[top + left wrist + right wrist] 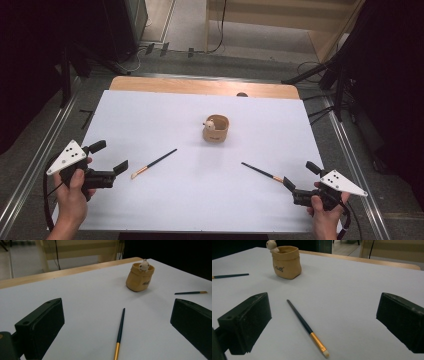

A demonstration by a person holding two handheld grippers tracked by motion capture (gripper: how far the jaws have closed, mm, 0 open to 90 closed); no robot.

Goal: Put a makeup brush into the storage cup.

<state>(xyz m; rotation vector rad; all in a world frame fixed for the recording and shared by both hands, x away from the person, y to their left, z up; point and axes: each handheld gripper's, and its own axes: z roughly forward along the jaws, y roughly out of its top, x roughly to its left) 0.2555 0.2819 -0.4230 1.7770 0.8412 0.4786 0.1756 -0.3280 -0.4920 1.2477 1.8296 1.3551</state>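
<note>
Pot: we see a tan sack-shaped holder mid-sheet, a small figure on its rim.
Writing: dark script, perhaps "Hello" — too blurred for us.
Left gripper: jaws wide apart, empty; one brush just beside it.
Right gripper: jaws spread, empty; second brush near it.

White sheet covers most of a wooden table; bare wood strip shows at the far edge. Metal rails run along both table sides. Grey floor beyond, with black cables trailing across it. Pale wood panel stands at the back, slanting down on the right. Dark cabinet at back left. Black stand legs at right, another stand at left. Both far sides very dark. Light is even, soft shadows.
</note>
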